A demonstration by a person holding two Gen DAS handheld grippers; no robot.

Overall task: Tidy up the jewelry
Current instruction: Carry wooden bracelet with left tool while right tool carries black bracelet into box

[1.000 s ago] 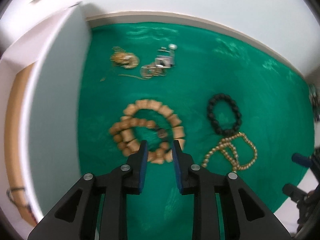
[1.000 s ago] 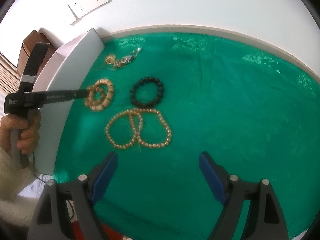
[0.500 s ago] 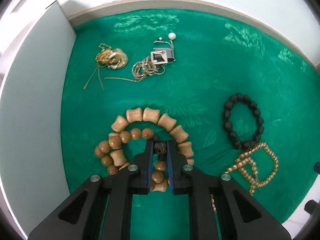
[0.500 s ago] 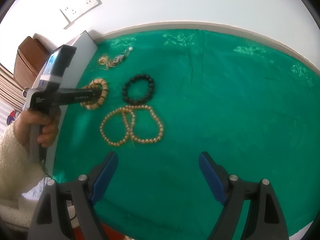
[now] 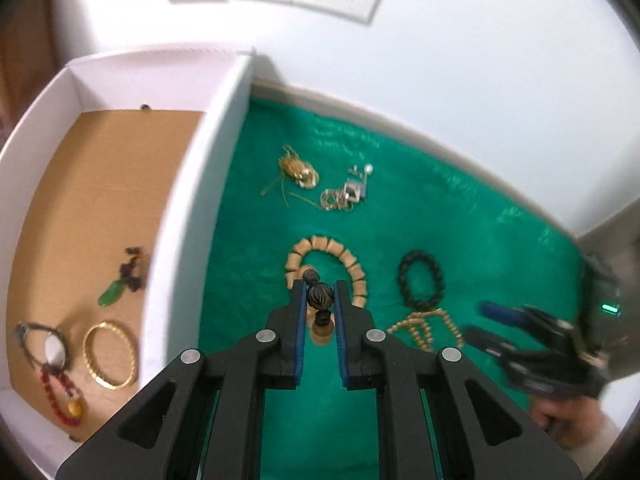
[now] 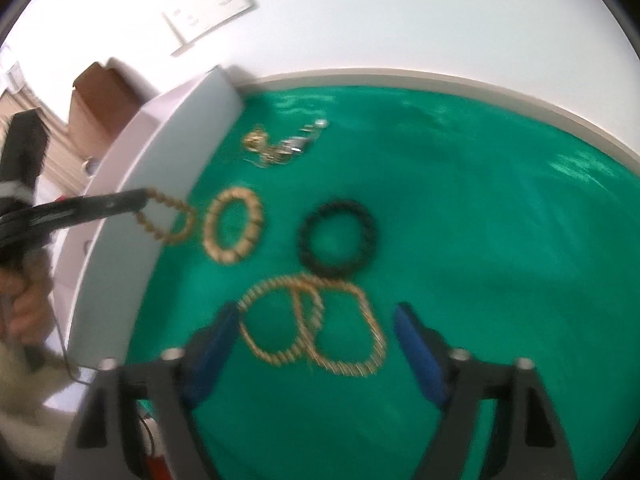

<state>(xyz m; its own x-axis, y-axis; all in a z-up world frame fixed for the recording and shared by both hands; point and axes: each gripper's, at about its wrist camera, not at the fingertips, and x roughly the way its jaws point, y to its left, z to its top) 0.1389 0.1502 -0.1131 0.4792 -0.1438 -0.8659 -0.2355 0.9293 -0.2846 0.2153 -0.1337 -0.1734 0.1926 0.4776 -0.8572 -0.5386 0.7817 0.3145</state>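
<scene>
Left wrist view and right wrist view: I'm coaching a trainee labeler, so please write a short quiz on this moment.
1. True or false: the left tongs are shut on a wooden bead bracelet.
2. Which lies inside the white box? A. gold bangle B. black bracelet C. pearl earring
3. Fill in: the right tongs are ___.
Key: 1 true; 2 A; 3 open.

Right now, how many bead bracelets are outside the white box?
4, counting the looped gold strand as one. A round-bead bracelet hangs from the left fingers. On the green cloth lie a chunky wooden bracelet, a black bracelet and that strand.
</scene>
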